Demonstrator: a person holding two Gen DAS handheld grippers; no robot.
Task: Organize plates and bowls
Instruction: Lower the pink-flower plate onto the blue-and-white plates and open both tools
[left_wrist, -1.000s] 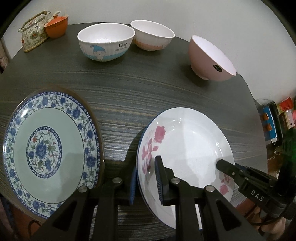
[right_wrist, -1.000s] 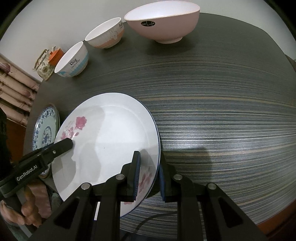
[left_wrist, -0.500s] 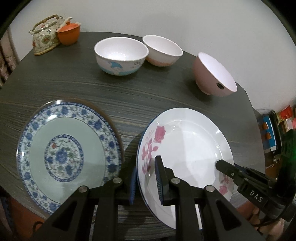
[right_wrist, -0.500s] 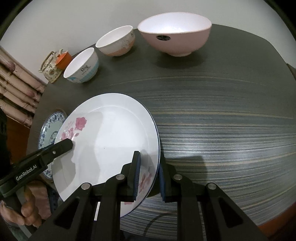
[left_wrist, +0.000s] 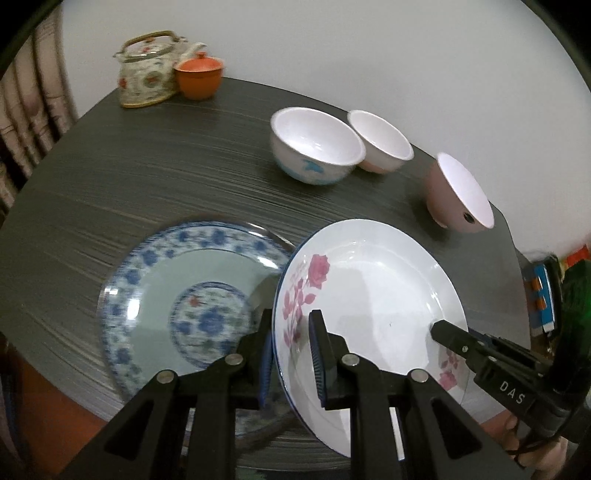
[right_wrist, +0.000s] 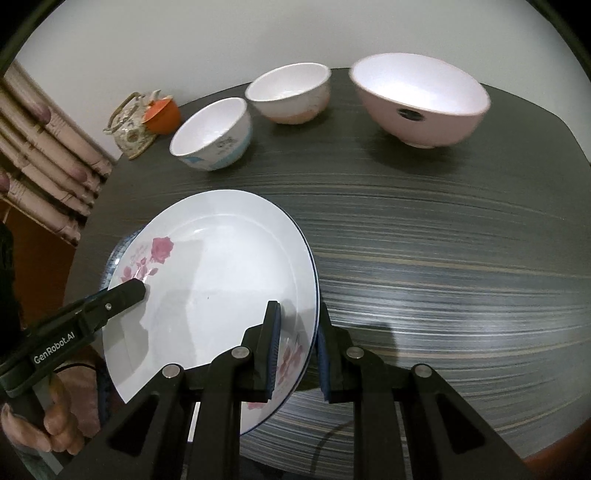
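Note:
A white plate with pink roses (left_wrist: 373, 295) is held off the dark table by both grippers. My left gripper (left_wrist: 291, 354) is shut on its left rim; my right gripper (right_wrist: 295, 347) is shut on its right rim, and the plate shows in the right wrist view (right_wrist: 214, 280). A blue-patterned plate (left_wrist: 184, 295) lies flat on the table to the left, its right edge under the white plate. In the right wrist view only a sliver of the blue plate (right_wrist: 118, 251) shows behind the white one. Three bowls stand at the back: a blue-and-white bowl (left_wrist: 314, 151), a white-and-pink bowl (left_wrist: 380, 146) and a large pink bowl (left_wrist: 458, 195).
A floral teapot (left_wrist: 147, 70) and an orange lidded cup (left_wrist: 199, 75) stand at the far left corner of the table (left_wrist: 147, 177). A wall runs behind the table. Colourful items (left_wrist: 543, 295) sit beyond the table's right edge. A curtain (right_wrist: 44, 155) hangs at the left.
Both grippers have carried the white plate leftwards, so it now overlaps the blue plate's right edge. The bowls and teapot have shifted right in view.

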